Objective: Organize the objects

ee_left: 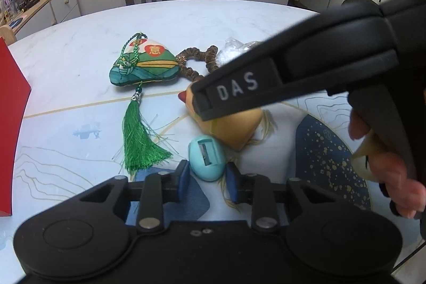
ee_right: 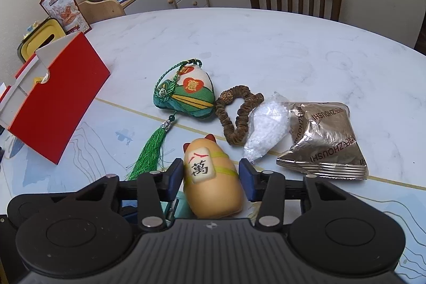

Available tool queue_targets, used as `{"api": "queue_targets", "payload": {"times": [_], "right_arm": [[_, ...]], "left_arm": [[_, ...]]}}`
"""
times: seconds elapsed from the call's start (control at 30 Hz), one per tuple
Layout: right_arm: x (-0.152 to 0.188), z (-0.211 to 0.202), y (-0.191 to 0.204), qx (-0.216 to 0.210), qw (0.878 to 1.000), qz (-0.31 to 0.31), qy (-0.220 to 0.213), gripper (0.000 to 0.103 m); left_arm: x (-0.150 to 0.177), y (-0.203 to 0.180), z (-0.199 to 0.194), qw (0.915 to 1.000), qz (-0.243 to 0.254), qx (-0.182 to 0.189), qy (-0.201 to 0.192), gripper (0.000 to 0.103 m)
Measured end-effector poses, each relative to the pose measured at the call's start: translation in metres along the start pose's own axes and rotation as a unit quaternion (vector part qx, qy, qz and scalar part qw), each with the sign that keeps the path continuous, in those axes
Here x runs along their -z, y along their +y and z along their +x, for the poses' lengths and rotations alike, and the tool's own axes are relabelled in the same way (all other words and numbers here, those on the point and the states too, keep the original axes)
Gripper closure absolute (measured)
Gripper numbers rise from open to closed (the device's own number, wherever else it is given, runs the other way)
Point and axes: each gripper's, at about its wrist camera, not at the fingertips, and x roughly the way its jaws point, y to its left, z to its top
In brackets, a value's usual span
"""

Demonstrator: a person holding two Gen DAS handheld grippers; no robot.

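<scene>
A: Left wrist view?
B: Left gripper (ee_left: 207, 178) spread apart, the sharpener (ee_left: 207, 161) between its fingers on the table (ee_left: 239, 20).
A: Right wrist view?
B: Right gripper (ee_right: 211, 175) also spread, flanking the cat figurine (ee_right: 213, 182); red box (ee_right: 56, 103) well left.

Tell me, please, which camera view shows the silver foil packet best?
The right wrist view: the silver foil packet lies whole and unobstructed on the table. In the left wrist view, the right gripper's body hides it entirely.
</scene>
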Motion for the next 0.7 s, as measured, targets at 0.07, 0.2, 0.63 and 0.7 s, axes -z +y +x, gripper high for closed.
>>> {"api": "queue_targets", "payload": {"times": [0.07, 0.2, 0.63, 0.7], "right_arm": [[0.001, -0.001, 0.0, 0.002, 1.0, 0.003, 0.0, 0.06], [0.003, -0.008, -0.004, 0.003, 1.0, 0.026, -0.003, 0.062], [0.014, -0.059, 0.006, 0.004, 0.998, 0.058, -0.031, 0.062], [0.016, -0.067, 0.009, 0.005, 0.997, 0.062, -0.035, 0.062]], "left_arm": [[-0.001, 0.001, -0.001, 1.0, -0.002, 0.003, 0.002, 0.076], [-0.002, 0.007, -0.003, 0.9999, -0.012, 0.009, 0.009, 0.076], [-0.004, 0.024, -0.036, 0.9985, -0.033, 0.044, -0.003, 0.076], [-0.006, 0.028, -0.044, 0.998, -0.037, 0.05, -0.009, 0.076]]}}
